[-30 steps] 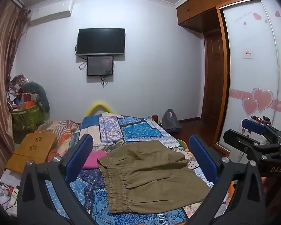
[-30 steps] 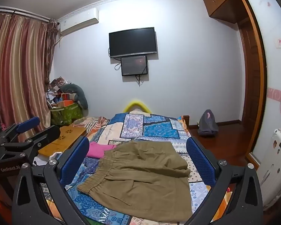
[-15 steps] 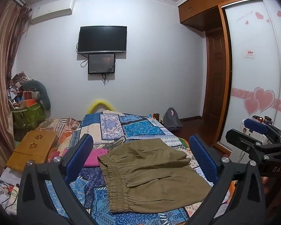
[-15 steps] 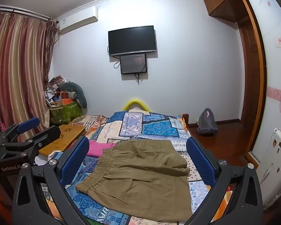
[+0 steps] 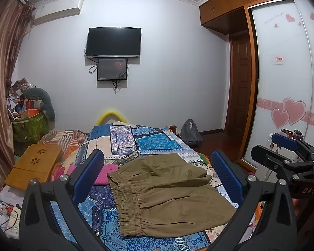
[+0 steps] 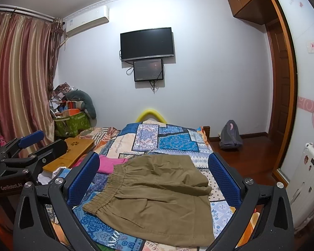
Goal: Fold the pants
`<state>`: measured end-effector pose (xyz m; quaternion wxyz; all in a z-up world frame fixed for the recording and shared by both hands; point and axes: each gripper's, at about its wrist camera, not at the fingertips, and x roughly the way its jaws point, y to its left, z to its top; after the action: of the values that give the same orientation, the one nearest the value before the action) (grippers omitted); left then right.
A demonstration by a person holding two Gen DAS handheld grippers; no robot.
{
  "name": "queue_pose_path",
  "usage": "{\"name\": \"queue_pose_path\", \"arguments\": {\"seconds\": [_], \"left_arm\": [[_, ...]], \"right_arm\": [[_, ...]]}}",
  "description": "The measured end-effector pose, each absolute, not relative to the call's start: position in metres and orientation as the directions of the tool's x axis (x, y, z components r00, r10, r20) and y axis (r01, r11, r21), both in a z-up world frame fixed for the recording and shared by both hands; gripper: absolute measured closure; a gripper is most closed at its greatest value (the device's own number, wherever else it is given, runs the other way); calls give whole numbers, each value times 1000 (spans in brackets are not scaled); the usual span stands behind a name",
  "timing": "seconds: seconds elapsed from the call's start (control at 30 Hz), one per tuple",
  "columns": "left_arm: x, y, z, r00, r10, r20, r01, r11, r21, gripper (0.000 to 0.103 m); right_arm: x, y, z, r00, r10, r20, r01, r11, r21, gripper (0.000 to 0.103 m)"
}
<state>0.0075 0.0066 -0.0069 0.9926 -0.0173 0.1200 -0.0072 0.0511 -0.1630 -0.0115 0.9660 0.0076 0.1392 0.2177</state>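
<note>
Olive-brown pants point(image 5: 167, 196) lie folded on the patchwork bedspread point(image 5: 148, 142), elastic waistband to the left; they also show in the right wrist view point(image 6: 157, 198). My left gripper point(image 5: 157, 177) is open and empty, held above the near end of the bed with the pants seen between its blue pads. My right gripper point(image 6: 155, 177) is open and empty too, at the same height. Each gripper shows from the side in the other's view: the right one point(image 5: 286, 159), the left one point(image 6: 29, 150).
A pink garment point(image 6: 108, 165) lies beside the waistband. A wooden lap tray point(image 5: 33, 165) sits on the bed's left. Curtains point(image 6: 18, 83) and a cluttered green bag point(image 6: 73, 123) stand at left. Wardrobe point(image 5: 282, 83), door, backpack point(image 6: 230, 136) and white suitcase point(image 6: 307, 184) at right.
Both grippers have tilted up slightly and shifted a little; the pants sit lower in both views. The pants have not moved. Both grippers stay open.
</note>
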Motion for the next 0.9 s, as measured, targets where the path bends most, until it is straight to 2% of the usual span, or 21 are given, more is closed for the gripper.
{"name": "queue_pose_path", "arguments": {"seconds": [0.9], "left_arm": [[9,5,-5,971,-10,-238,3,1000,-31,0]], "right_arm": [[53,-164,-11,863,426,-271,-422,903,78,0]]}}
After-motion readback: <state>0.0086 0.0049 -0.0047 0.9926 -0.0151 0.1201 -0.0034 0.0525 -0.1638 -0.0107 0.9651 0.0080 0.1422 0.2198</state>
